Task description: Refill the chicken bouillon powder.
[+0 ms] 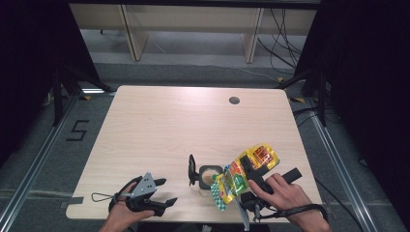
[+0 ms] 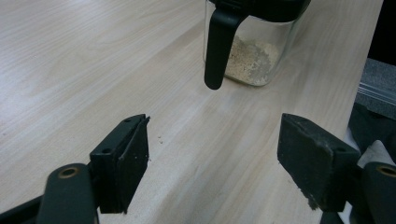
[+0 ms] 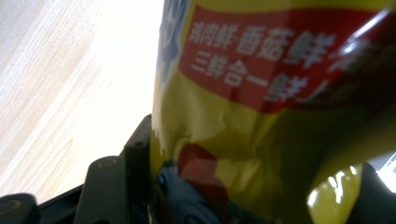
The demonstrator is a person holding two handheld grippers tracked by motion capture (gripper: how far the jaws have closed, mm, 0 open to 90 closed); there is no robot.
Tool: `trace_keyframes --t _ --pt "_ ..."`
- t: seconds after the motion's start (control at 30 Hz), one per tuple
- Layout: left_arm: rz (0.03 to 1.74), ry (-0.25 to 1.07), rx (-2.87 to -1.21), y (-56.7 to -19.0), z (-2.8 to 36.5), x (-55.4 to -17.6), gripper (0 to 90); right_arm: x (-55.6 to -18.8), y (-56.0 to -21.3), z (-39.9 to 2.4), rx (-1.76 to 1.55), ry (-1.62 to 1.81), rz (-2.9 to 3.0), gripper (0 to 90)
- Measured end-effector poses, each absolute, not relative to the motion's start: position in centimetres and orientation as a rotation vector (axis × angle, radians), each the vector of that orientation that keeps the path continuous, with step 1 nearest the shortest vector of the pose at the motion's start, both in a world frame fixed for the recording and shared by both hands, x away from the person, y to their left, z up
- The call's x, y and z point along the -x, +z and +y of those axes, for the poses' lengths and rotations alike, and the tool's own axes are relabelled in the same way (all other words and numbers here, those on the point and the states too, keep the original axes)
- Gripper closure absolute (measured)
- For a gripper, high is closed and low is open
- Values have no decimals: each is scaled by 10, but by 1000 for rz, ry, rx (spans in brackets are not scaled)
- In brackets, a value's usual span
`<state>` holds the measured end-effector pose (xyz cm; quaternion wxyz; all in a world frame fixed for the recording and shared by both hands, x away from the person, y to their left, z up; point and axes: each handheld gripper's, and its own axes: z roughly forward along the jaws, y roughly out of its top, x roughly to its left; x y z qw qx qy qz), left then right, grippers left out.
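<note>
Right gripper (image 1: 247,180) clamps a yellow seasoning packet (image 1: 246,171), tilted over an open glass jar (image 1: 209,177) near the table's (image 1: 159,125) front edge; left gripper (image 1: 162,193) rests nearby, jaws apart

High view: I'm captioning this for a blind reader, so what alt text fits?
The right gripper tilts a yellow seasoning packet over an open glass jar near the front edge of a light wooden table. The left gripper rests open on the table, left of the jar.
</note>
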<state>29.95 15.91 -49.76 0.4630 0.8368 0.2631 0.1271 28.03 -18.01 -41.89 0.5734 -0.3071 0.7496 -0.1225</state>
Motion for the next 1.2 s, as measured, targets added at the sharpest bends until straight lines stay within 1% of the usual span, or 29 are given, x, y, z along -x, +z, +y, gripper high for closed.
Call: trace_keyframes --t 0.07,0.1,0.17,0.2,0.23,0.37,0.4,0.43,0.47,0.57,0.6,0.67,0.77,0.87,1.0,1.2 --pt "675 293 -2049 -498 159 -299 246 -280 -419 -180 724 -288 1757 410" --pt "653 311 -2053 -498 159 -300 246 -281 -420 -180 722 -286 1762 411" --pt "676 297 -2047 -498 159 -298 246 -281 -420 -181 722 -284 1763 411" --pt "650 306 -2057 -498 159 -300 246 -281 -420 -181 722 -285 1762 411" --pt "673 295 -2050 -498 159 -299 246 -281 -419 -181 725 -288 1759 411" --pt "670 300 -2047 -498 158 -298 246 -279 -420 -182 683 -277 1766 411" --pt "642 308 -2060 -497 159 -300 246 -279 -420 -182 683 -277 1765 411" --pt "676 294 -2050 -498 159 -299 246 -280 -418 -181 721 -287 1750 411" --pt "659 306 -2051 -498 159 -299 246 -280 -418 -182 720 -287 1748 411" --pt "678 293 -2046 -498 158 -298 246 -280 -418 -181 717 -295 1743 411" --pt "643 307 -2060 -497 159 -300 245 -280 -418 -181 721 -293 1742 411" --pt "682 288 -2038 -498 158 -298 245 -279 -419 -182 709 -290 1742 411" --pt "660 308 -2047 -497 159 -299 246 -278 -419 -181 698 -291 1741 411" --pt "677 290 -2040 -498 158 -298 245 -277 -418 -181 703 -297 1727 412" --pt "661 309 -2042 -498 158 -299 245 -276 -417 -180 716 -311 1713 412" --pt "675 292 -2038 -499 157 -299 244 -279 -419 -179 752 -316 1718 411"
